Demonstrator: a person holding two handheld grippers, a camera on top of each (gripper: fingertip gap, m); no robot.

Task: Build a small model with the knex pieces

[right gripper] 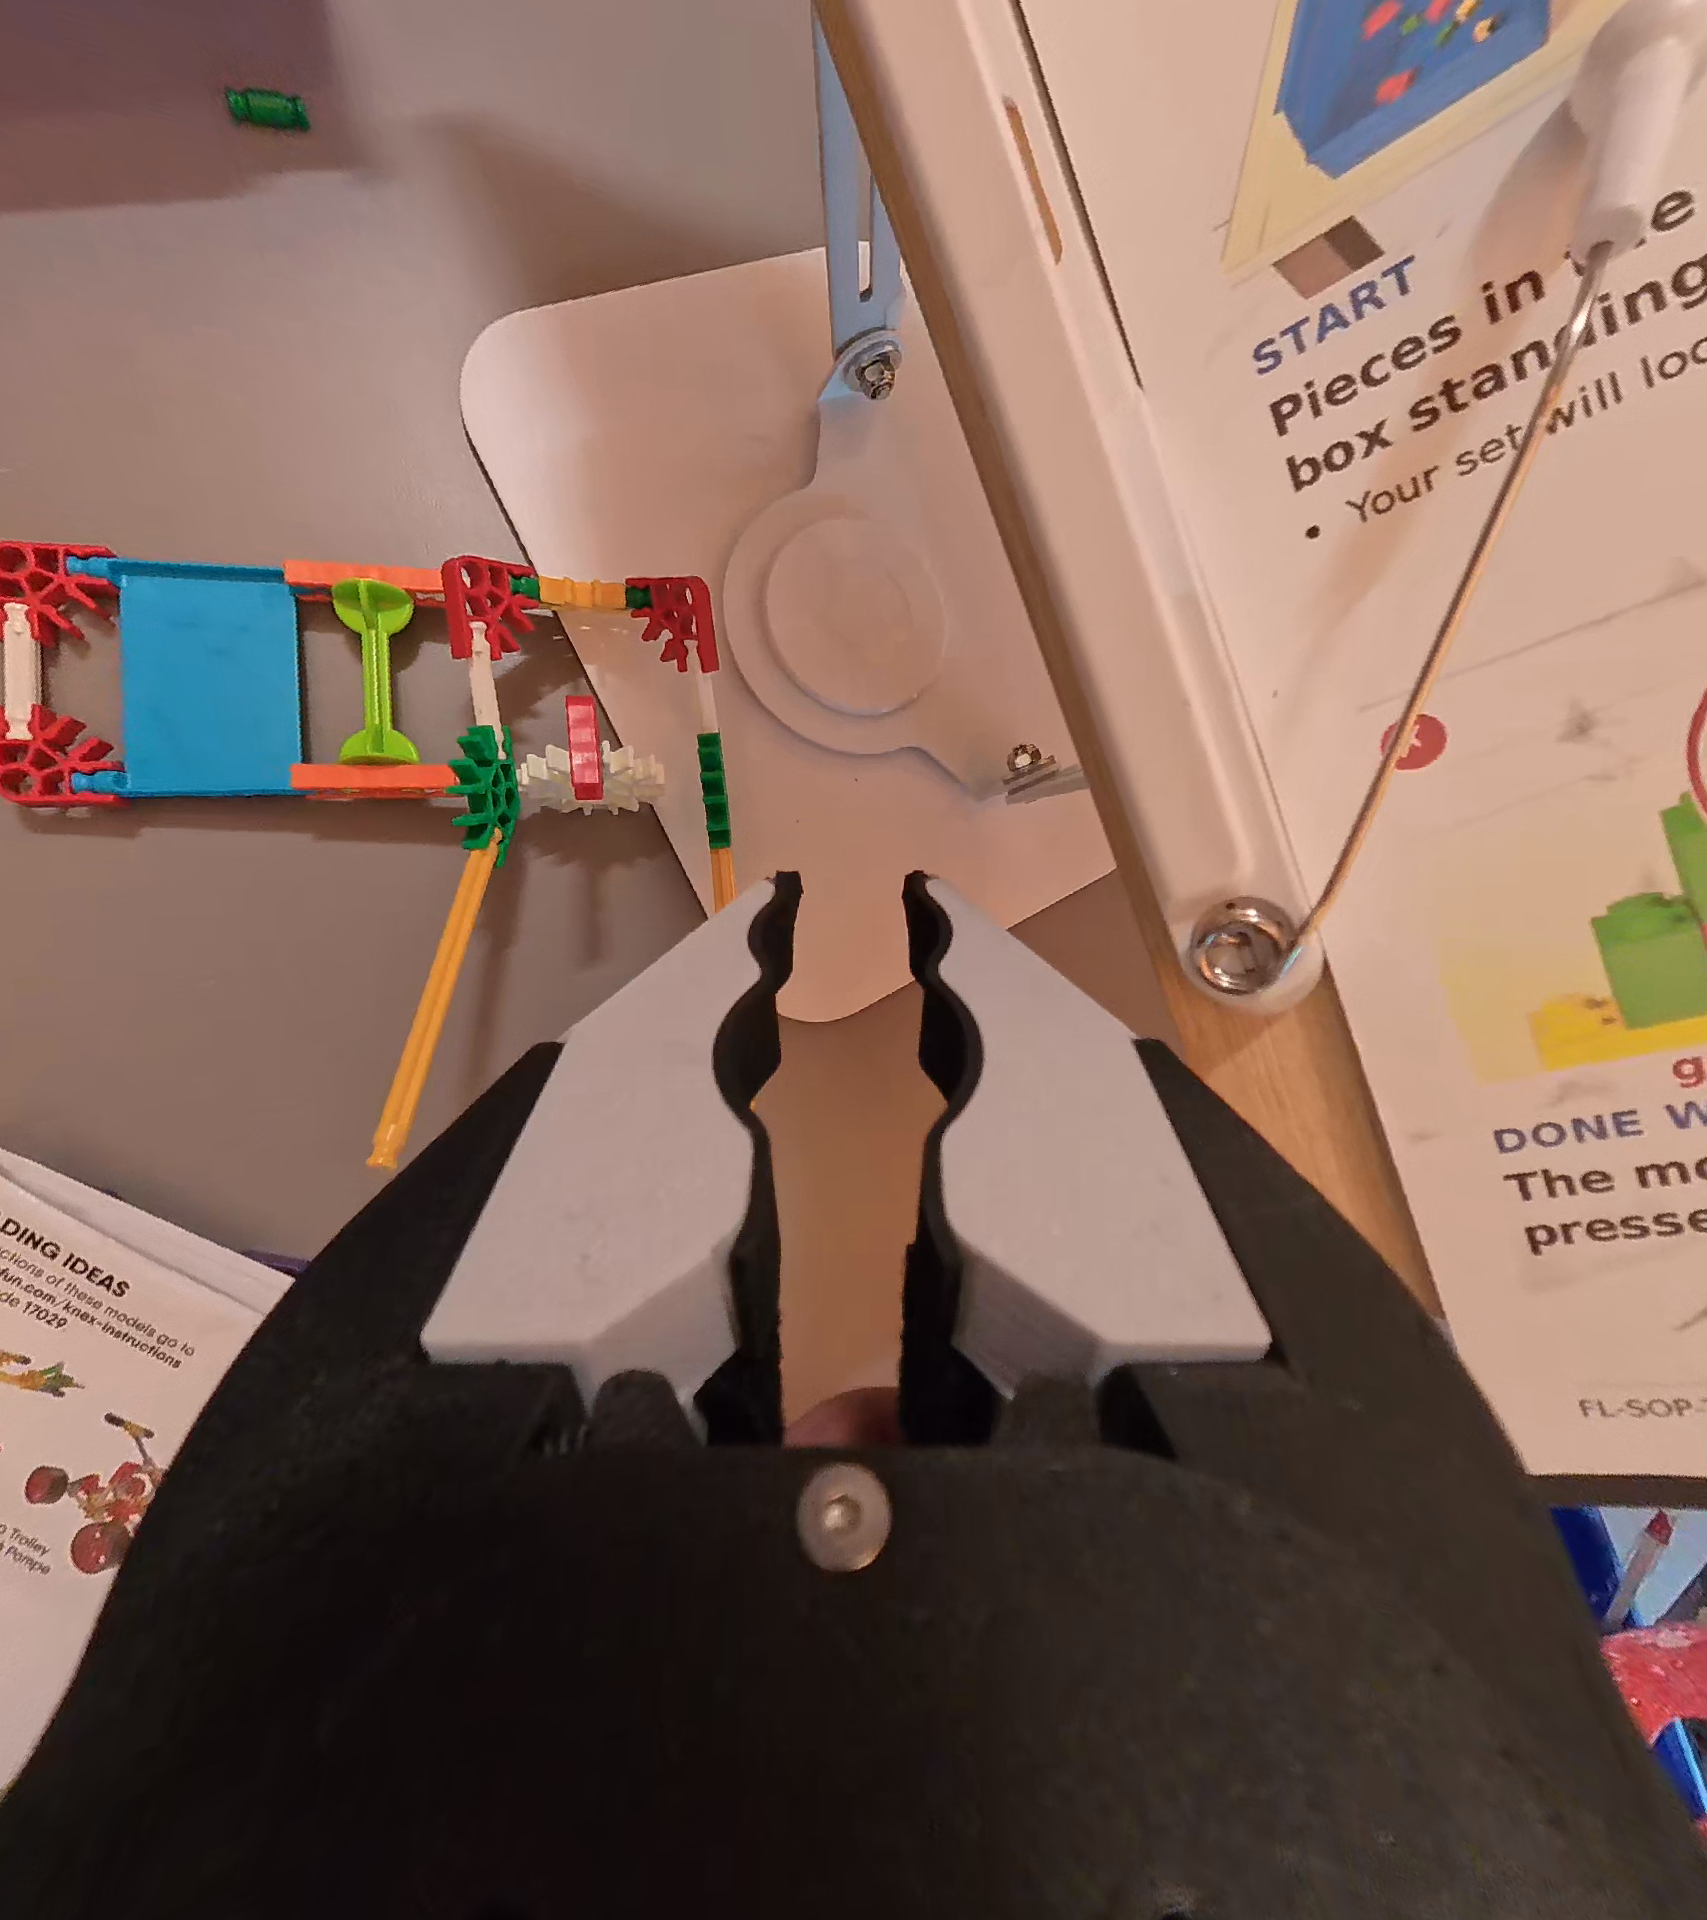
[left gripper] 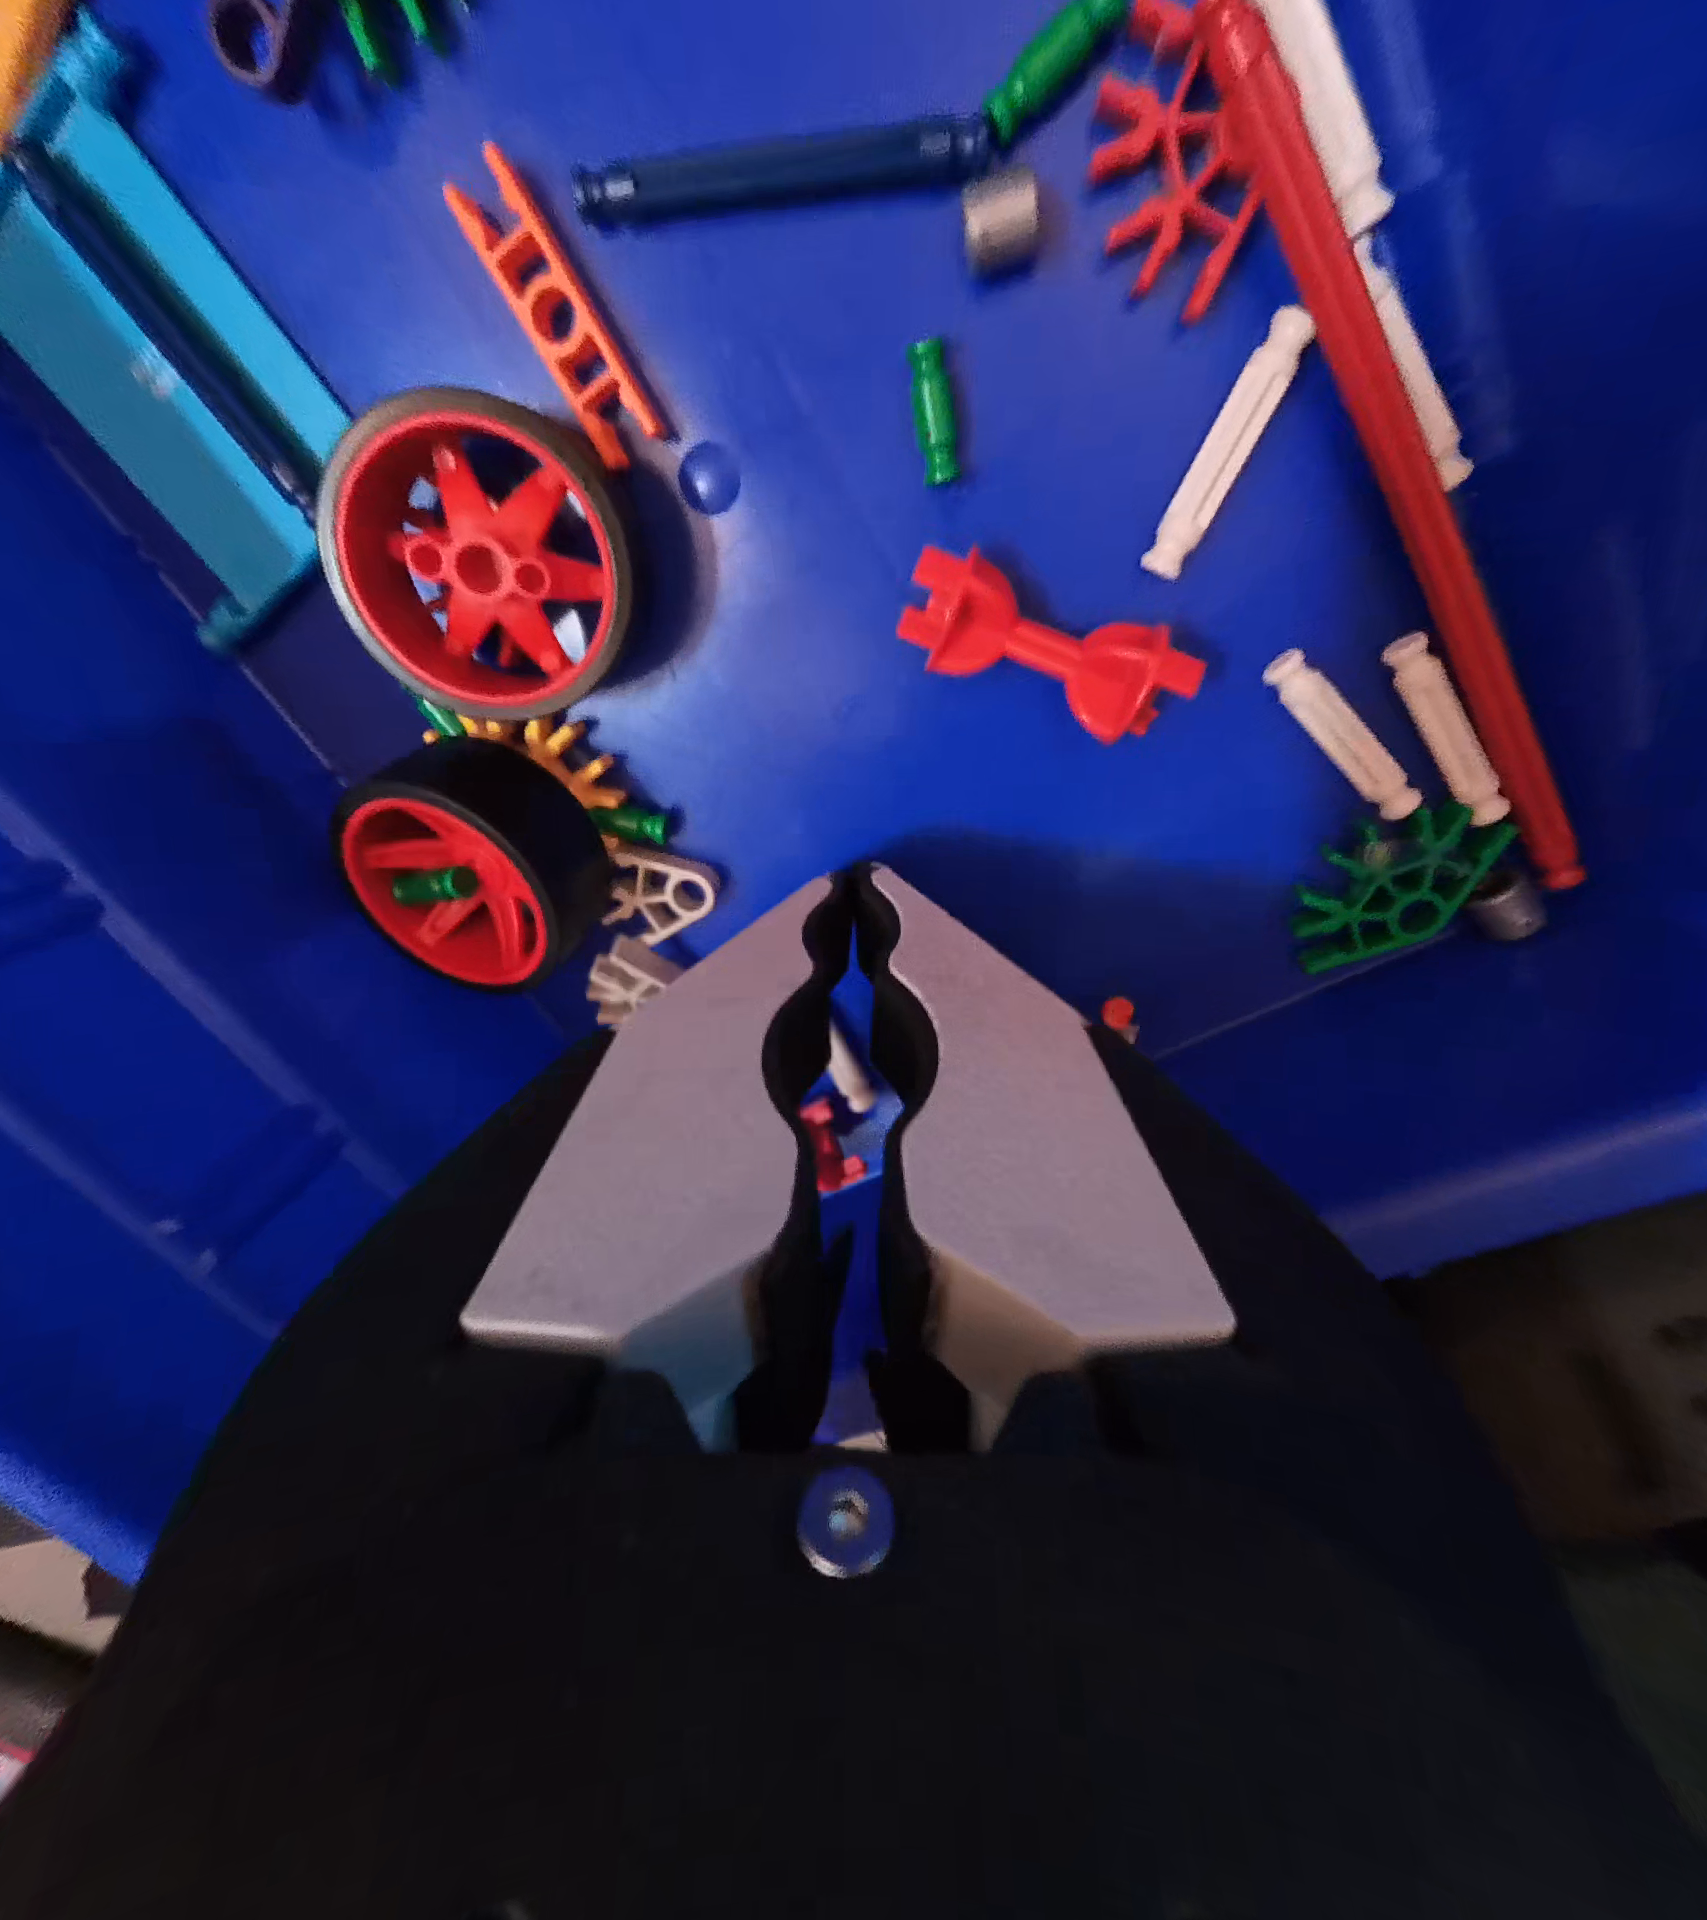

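My left gripper (left gripper: 854,883) is shut, its tips touching, above the floor of a blue bin (left gripper: 807,582). I see nothing between its tips. Nearest to it are a grey connector (left gripper: 662,899), a black-tyred red wheel (left gripper: 459,883) and a red spool-ended piece (left gripper: 1046,644). My right gripper (right gripper: 851,883) is open and holds nothing, above the white base (right gripper: 641,436) of a stand. A built model (right gripper: 350,686) with a blue panel (right gripper: 210,686), red corner connectors and yellow rods (right gripper: 433,997) lies on the grey table to its left.
The bin also holds a larger red wheel (left gripper: 475,556), a teal panel (left gripper: 132,343), a long red rod (left gripper: 1389,436), white rods (left gripper: 1342,743) and a green connector (left gripper: 1400,894). A printed board (right gripper: 1451,727) leans at the right, a booklet (right gripper: 49,1382) lies at the lower left, and a green rod (right gripper: 267,107) lies far off. The gap from one gripper's tips to the other's is roughly 45 cm. From the left gripper's tips to the red spool-ended piece (left gripper: 1046,644) is close to 5 cm.
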